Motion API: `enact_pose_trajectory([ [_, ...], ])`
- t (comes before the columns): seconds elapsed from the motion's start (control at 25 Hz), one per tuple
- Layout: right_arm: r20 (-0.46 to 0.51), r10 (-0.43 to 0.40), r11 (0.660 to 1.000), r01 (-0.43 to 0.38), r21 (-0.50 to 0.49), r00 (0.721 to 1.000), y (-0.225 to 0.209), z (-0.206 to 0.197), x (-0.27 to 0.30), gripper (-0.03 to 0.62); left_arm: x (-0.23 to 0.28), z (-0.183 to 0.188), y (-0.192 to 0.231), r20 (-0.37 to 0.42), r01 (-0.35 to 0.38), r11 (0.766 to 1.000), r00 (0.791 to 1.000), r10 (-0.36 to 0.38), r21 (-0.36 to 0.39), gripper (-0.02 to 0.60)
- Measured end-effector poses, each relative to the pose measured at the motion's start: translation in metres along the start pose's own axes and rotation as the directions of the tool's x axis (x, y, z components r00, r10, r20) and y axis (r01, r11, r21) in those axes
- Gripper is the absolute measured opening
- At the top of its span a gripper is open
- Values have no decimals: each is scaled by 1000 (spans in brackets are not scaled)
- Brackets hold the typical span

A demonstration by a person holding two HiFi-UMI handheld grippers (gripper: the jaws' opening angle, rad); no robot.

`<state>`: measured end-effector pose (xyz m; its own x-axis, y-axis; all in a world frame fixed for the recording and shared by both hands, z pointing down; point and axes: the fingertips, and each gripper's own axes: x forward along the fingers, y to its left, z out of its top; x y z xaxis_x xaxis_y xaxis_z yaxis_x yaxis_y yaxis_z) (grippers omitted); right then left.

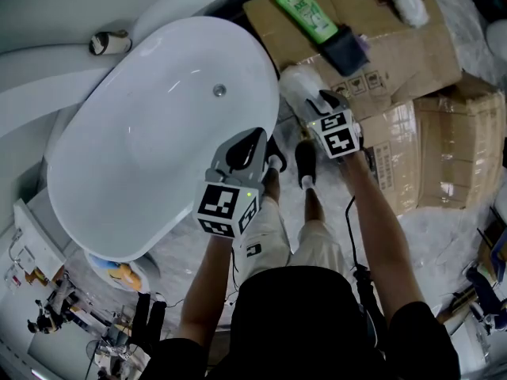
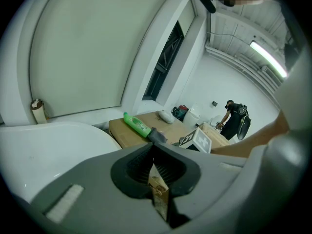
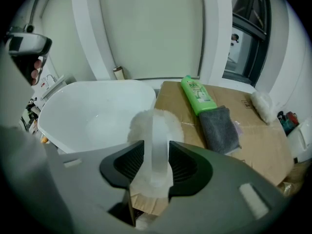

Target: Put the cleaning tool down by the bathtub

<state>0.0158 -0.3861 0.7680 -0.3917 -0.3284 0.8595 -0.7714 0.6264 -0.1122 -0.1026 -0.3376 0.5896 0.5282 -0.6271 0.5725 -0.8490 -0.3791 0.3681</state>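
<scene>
You have one white bathtub (image 1: 142, 133), one green bottle (image 1: 305, 10) and one dark grey cloth (image 1: 344, 48). There are two fluffy white cleaning tools: one (image 1: 297, 84) at your right gripper (image 1: 325, 101), the other (image 1: 408, 0) at the cardboard's far end. You hold two grippers, counting the left gripper (image 1: 245, 150), each with one marker cube (image 1: 226, 208). The flattened cardboard boxes (image 1: 412, 62) number at least two; their overlap hides the exact count. One roll (image 1: 108, 42) stands on the ledge.
</scene>
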Motion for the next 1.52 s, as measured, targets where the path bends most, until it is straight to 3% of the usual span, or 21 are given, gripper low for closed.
enact_pose_trajectory([
  [0.68, 76, 0, 997, 6, -79, 997, 3, 8, -66, 140, -24, 11, -55, 65, -17, 1000, 998, 15, 20, -2],
  [1.28, 156, 23, 985, 5, -174, 987, 21, -8, -145, 140, -73, -15, -121, 125, -91, 996, 988, 93, -24, -2],
  [1.52, 213, 37, 982, 3, -186, 976, 35, -6, -187, 140, -93, -8, -145, 161, -115, 993, 980, 114, -2, -2],
])
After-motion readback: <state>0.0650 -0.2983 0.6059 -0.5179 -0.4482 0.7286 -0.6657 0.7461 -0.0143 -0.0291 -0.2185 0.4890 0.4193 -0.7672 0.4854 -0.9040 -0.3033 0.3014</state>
